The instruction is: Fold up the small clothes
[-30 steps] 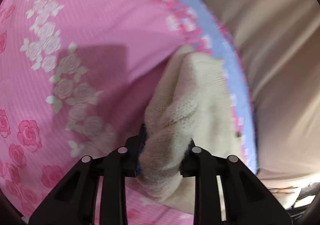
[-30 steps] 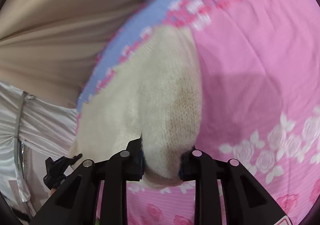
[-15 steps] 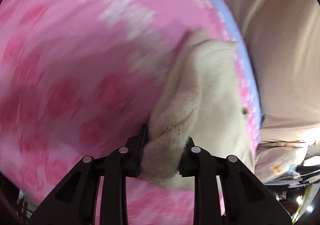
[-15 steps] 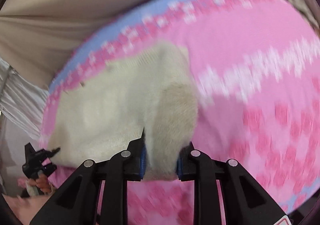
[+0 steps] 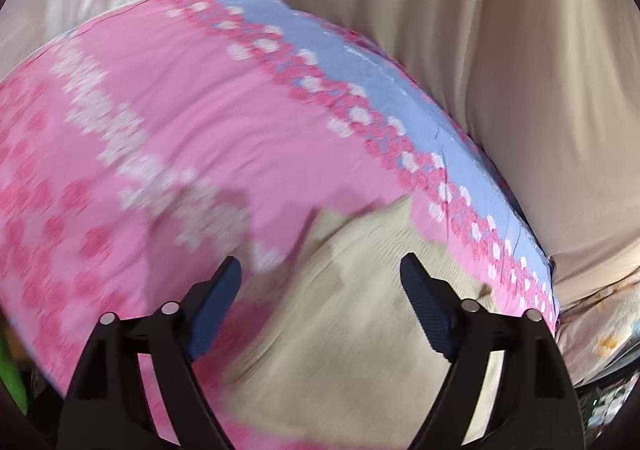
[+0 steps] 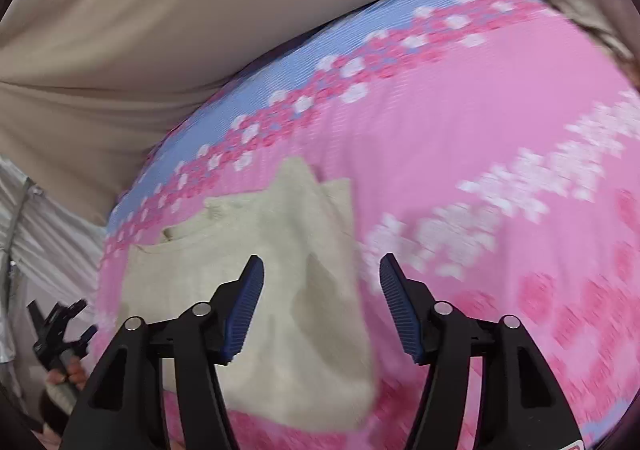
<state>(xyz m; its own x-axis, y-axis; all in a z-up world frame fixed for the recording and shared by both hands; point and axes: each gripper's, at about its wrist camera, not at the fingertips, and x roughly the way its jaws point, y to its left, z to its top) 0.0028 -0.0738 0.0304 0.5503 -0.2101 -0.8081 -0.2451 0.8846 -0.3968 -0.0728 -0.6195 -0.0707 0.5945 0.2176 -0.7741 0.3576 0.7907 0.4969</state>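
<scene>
A: Start on the left. What are the left tongs [image 5: 320,274] doing?

B: Spread wide apart, holding nothing. The cream knit garment [image 5: 352,314] lies directly below and ahead of them on the pink floral bedspread [image 5: 200,122]. The view is blurred, so I cannot tell whether the pads touch the knit.

A: And where on the bed is it?

B: Close to the edge with the blue border band [image 5: 380,90], beyond which a beige curtain [image 5: 520,50] hangs. In the right wrist view the cream knit garment [image 6: 280,270] reaches almost to that blue border band [image 6: 280,78].

A: The right tongs [image 6: 320,270]?

B: Also apart and empty, hovering over the garment's right-hand part, with pink floral bedspread [image 6: 480,130] bare to their right. The left tongs [image 6: 56,326] show far off at that view's lower left, past the garment's other side.

A: So which way does it lie?

B: Its long axis seems to run from one pair of tongs to the other, roughly along the bordered edge. A folded flap or sleeve points up toward the border at the right end. I judge each pair is about equally near its own end, so either could take the next fold; the right has the clearer look at a graspable edge.
</scene>
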